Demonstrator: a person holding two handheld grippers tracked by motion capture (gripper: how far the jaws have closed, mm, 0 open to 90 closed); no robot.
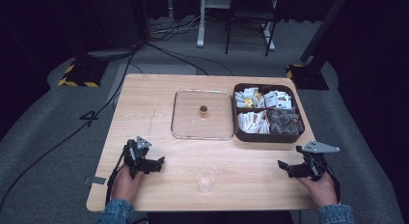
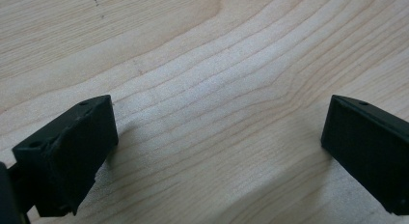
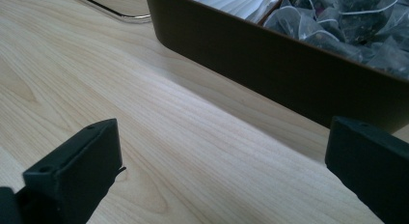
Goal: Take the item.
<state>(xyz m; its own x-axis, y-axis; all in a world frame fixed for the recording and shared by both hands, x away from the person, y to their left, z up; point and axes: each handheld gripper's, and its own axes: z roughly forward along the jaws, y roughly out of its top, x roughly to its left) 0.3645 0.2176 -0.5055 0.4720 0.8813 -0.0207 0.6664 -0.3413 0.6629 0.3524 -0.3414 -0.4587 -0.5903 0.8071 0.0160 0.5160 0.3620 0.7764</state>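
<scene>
From the high view, the wooden table [image 1: 159, 96] carries one clear plastic cup [image 1: 206, 177] near its front edge between the left gripper [image 1: 155, 164] and the right gripper [image 1: 285, 168], one glass tray [image 1: 185, 121] with a single small brown object [image 1: 204, 109] at the middle, and one brown four-compartment box [image 1: 268, 136] of tea bags and sachets toward the far right corner, their print too small to read. In the left gripper view the jaws stand wide apart over bare wood, holding nothing. In the right gripper view the jaws are likewise spread wide and empty, just short of the box's brown wall [image 3: 270, 60], with mesh tea bags [image 3: 347, 21] beyond its rim.

bare table [image 1: 159, 156] near tongs, cup [image 1: 206, 177] between, box [image 1: 268, 136] beyond
</scene>
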